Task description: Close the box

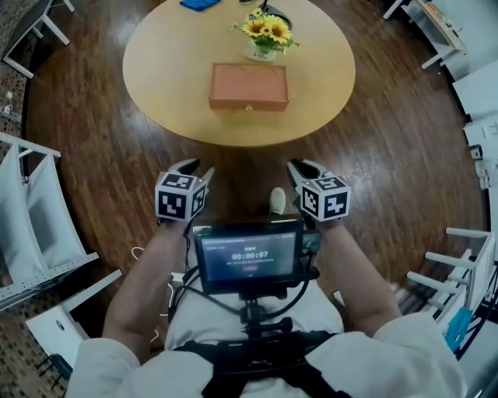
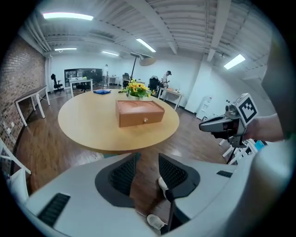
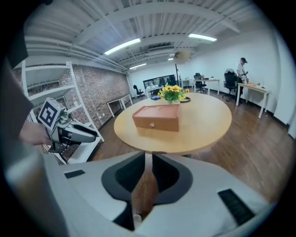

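A brown wooden box (image 1: 248, 85) lies on the round wooden table (image 1: 171, 62) with its lid down flat and a small knob on its near side. The box also shows in the left gripper view (image 2: 139, 112) and the right gripper view (image 3: 157, 117), well beyond the jaws. My left gripper (image 1: 194, 165) hangs short of the table's near edge, open, with only floor between its pads (image 2: 148, 159). My right gripper (image 1: 302, 165) is level with it on the right, its jaws a narrow slit apart (image 3: 148, 157) and holding nothing.
A vase of sunflowers (image 1: 266, 33) stands just behind the box, and a blue thing (image 1: 199, 4) lies at the table's far edge. White shelving (image 1: 31, 225) stands at the left, white chairs (image 1: 459, 272) at the right. A screen (image 1: 249, 255) hangs at my chest.
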Tool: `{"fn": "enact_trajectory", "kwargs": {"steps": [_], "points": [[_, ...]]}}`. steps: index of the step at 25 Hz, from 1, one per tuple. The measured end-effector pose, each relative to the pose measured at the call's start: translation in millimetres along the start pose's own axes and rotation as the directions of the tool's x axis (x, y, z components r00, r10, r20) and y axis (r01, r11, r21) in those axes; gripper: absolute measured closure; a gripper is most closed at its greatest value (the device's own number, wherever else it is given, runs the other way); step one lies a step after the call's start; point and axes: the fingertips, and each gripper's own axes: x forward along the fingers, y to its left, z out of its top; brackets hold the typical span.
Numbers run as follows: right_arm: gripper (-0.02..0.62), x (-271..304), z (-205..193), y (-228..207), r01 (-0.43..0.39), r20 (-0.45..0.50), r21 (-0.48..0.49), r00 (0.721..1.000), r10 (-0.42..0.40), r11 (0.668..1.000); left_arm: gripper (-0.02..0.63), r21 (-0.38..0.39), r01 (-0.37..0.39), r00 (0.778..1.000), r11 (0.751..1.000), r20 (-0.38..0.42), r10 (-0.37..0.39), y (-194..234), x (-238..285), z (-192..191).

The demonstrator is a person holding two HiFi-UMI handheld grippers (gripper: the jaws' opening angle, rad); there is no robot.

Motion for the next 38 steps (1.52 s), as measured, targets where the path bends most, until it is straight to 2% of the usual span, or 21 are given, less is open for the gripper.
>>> {"fn": "enact_trajectory", "kwargs": {"steps": [6,10,14,32,38], "points": [[0.541,-38,-36,31,0.021,0.001,0.02,1.0,-0.021,1.0,0.446,-0.002,0.013,1.0,1.0,-0.018,-0.013,-14,-36,-24],[0.542,-67,-43,43,0.034,0.042,-0.024,0.999,-0.032,0.999,0.449,-0.011,0.006,1.0,1.0,0.007,-0.006,-30,-60,-40],[0.543,-81,-49,47,0.047,0.035,-0.047,0.998,-0.046,0.998,0.449,-0.022,0.005,1.0,1.0,0.01,-0.004,-36,-76,-48],[0.543,-91,-58,54,0.063,0.016,-0.055,0.998,-0.062,0.996,0.449,-0.023,0.033,0.999,0.999,-0.002,-0.033,-38,-78,-56],[0.548,-92,-60,64,0.043,-0.009,-0.072,0.999,-0.044,0.996,0.449,-0.026,0.031,0.999,0.999,-0.033,-0.031,-35,-79,-70]]}}
